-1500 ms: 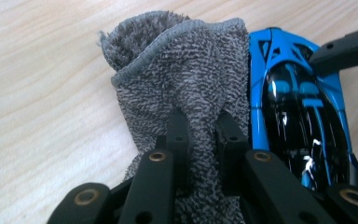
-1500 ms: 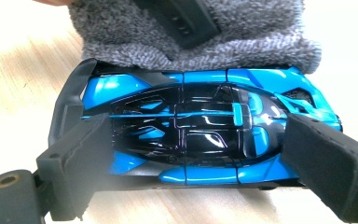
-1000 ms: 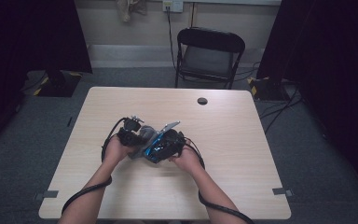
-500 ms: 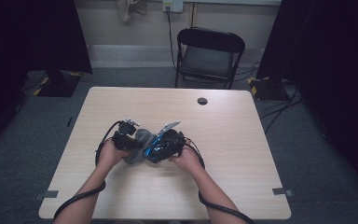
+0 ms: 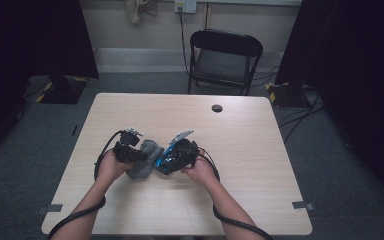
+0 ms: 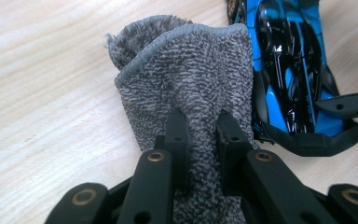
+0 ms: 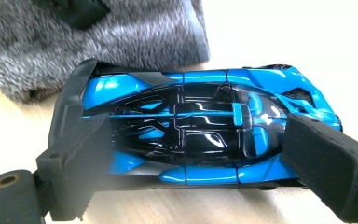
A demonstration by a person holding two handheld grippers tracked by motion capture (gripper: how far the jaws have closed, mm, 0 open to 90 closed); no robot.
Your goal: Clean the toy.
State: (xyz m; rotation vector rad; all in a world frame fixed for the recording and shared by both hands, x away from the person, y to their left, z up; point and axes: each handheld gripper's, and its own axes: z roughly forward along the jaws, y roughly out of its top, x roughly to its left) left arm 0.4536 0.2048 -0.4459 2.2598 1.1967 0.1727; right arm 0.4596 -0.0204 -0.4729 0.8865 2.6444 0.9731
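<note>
A grey fluffy cloth [image 5: 145,159] lies bunched on the light wooden table [image 5: 240,150], between my two hands. My left gripper [image 6: 200,133] is shut on a fold of this grey cloth [image 6: 186,79], the fabric pinched between its black jaws. Right beside the cloth sits a blue and black toy car [image 5: 166,159]. My right gripper [image 7: 196,144] is shut on the toy car [image 7: 200,121], one jaw at its rear wing and the other at its nose. The toy car [image 6: 289,70] touches the cloth's edge in the left gripper view.
A small dark round hole or cap [image 5: 217,108] marks the table's far side. A black folding chair [image 5: 224,60] stands behind the table. Black cables [image 5: 80,215] trail from both grippers off the near edge.
My left gripper has drawn slightly to the left with the cloth, pulling it away from the car. The right gripper and the car have stayed put.
</note>
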